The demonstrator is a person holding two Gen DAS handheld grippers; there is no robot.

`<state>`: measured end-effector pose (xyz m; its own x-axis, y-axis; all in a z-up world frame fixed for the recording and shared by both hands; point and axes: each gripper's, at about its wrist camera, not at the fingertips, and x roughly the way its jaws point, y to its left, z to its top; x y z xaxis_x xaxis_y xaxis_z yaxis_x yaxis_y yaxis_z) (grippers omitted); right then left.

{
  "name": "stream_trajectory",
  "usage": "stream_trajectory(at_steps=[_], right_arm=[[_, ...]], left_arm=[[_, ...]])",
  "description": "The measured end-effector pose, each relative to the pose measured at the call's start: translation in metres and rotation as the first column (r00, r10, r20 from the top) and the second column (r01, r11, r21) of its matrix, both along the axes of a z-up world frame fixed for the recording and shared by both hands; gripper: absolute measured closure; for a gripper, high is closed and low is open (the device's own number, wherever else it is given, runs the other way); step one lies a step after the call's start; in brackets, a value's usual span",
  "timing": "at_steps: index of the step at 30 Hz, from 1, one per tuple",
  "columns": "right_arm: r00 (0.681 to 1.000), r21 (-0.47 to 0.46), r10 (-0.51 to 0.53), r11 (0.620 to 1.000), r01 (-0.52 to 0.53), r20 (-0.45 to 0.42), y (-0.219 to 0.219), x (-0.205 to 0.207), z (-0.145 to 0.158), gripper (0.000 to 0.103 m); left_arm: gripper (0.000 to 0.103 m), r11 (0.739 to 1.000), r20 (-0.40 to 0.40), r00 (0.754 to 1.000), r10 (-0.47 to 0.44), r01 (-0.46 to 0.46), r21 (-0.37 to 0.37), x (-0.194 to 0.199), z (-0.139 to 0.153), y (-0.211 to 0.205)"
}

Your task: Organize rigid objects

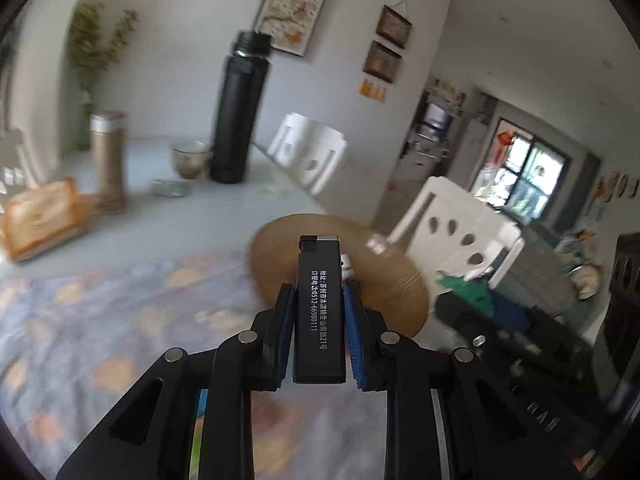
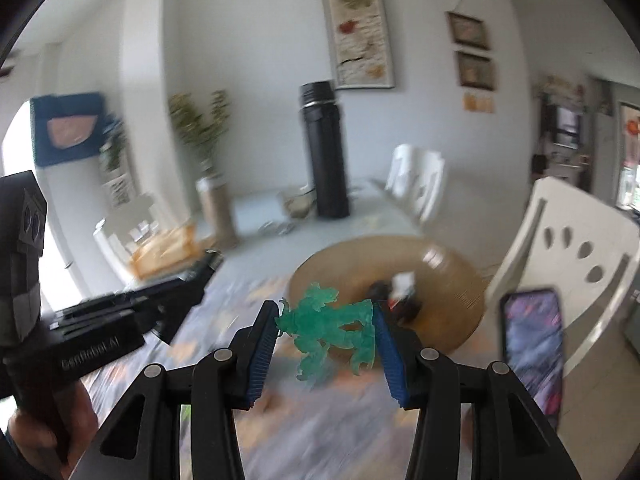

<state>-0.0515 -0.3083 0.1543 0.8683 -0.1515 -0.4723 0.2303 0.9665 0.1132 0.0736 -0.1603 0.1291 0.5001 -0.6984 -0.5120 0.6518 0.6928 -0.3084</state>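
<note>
- Left wrist view: the left gripper [image 1: 319,312] is squeezing a black lighter [image 1: 319,312] between its two fingers [image 1: 281,332]. The fingers are almost closed, pressing on both long sides, and the top of the lighter is sticking out past the fingertips.
- Just past the fingertips a round woven tray [image 1: 384,280] is sitting on the flowery tablecloth [image 1: 100,320]. Small things seem to be lying in it, but they are too blurry to name.
- Off to the right of the fingers, the right gripper [image 1: 472,300] is showing with something green.
- Right wrist view: the right gripper [image 2: 326,328] is holding a green toy figure [image 2: 326,328]. Its fingers [image 2: 262,344] are partly open, with the toy filling the gap between them.
- The same tray [image 2: 460,292] is lying just ahead of the fingertips, with a few small blurry things inside.
- The left gripper [image 2: 132,300] is showing to the left of the fingers.
- I think two things are picked up and are probably going to the tray. Neither is put down yet.
</note>
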Motion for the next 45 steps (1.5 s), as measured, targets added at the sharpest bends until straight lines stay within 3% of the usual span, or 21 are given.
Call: stream_trajectory(at_steps=[3,8,13,14,15,17,22,26,29,31,33,34,38,40,43,45], right_arm=[[0.997,0.024,-0.056,0.998,0.057,-0.053,-0.019,0.027,-0.01,0.056],[0.977,0.117,-0.102,0.985,0.125,-0.187,-0.053,0.055,-0.045,0.056],[0.965,0.11,-0.102,0.985,0.132,-0.243,-0.058,0.067,-0.055,0.055],[0.962,0.114,-0.104,0.984,0.137,-0.253,-0.06,0.069,-0.056,0.054],[0.96,0.122,-0.109,0.982,0.144,-0.258,-0.062,0.069,-0.056,0.052],[0.962,0.152,-0.115,0.976,0.156,-0.246,-0.071,0.064,-0.05,0.042],[0.986,0.151,-0.103,0.981,0.123,-0.129,-0.063,0.031,-0.017,0.038],[0.995,0.15,-0.032,0.988,0.046,-0.089,-0.037,0.015,-0.004,0.037],[0.996,0.128,0.041,0.991,-0.03,-0.084,-0.008,0.007,-0.003,0.037],[0.992,0.111,0.082,0.991,-0.072,-0.093,0.01,0.006,-0.006,0.033],[0.987,0.109,0.124,0.988,-0.113,-0.105,0.027,0.004,-0.015,0.026],[0.983,0.11,0.146,0.985,-0.133,-0.114,0.036,0.003,-0.021,0.024],[0.964,0.082,0.207,0.977,-0.196,-0.169,0.067,0.006,-0.056,0.024],[0.957,0.015,0.21,0.977,-0.211,-0.2,0.083,0.01,-0.08,0.024],[0.949,-0.081,0.181,0.975,-0.208,-0.257,0.097,0.017,-0.114,0.024],[0.937,-0.075,0.181,0.974,-0.213,-0.298,0.097,0.021,-0.133,0.024]], left_arm=[[0.082,1.0,-0.059,0.998,-0.022,0.022,-0.007,0.02,-0.016,-0.025],[0.082,0.999,-0.143,0.989,-0.026,0.033,0.042,0.035,-0.056,-0.05],[0.082,0.999,-0.217,0.976,-0.015,0.024,0.042,0.044,-0.076,-0.059],[0.079,0.999,-0.234,0.972,-0.008,0.015,0.029,0.046,-0.076,-0.057],[0.07,1.0,-0.258,0.966,0.0,0.001,0.004,0.049,-0.076,-0.054],[0.067,0.999,-0.281,0.96,0.004,-0.013,-0.029,0.05,-0.071,-0.044],[0.064,0.991,-0.212,0.977,0.024,-0.052,-0.127,0.025,-0.03,0.005],[0.043,0.983,-0.095,0.992,0.088,-0.102,-0.155,-0.017,0.001,0.049],[0.041,0.978,-0.039,0.99,0.135,-0.139,-0.157,-0.043,0.01,0.079],[0.031,0.972,-0.035,0.987,0.159,-0.162,-0.169,-0.055,0.009,0.102],[0.004,0.963,-0.042,0.979,0.199,-0.203,-0.179,-0.062,0.003,0.121],[0.004,0.955,-0.041,0.972,0.232,-0.235,-0.179,-0.064,-0.003,0.13],[0.004,0.922,-0.028,0.925,0.38,-0.381,-0.07,-0.067,-0.037,0.158],[0.004,0.896,-0.014,0.896,0.445,-0.445,0.011,-0.065,-0.061,0.167],[0.004,0.889,-0.041,0.891,0.453,-0.448,0.095,-0.059,-0.093,0.175],[0.004,0.886,-0.058,0.888,0.456,-0.447,0.123,-0.055,-0.109,0.175]])
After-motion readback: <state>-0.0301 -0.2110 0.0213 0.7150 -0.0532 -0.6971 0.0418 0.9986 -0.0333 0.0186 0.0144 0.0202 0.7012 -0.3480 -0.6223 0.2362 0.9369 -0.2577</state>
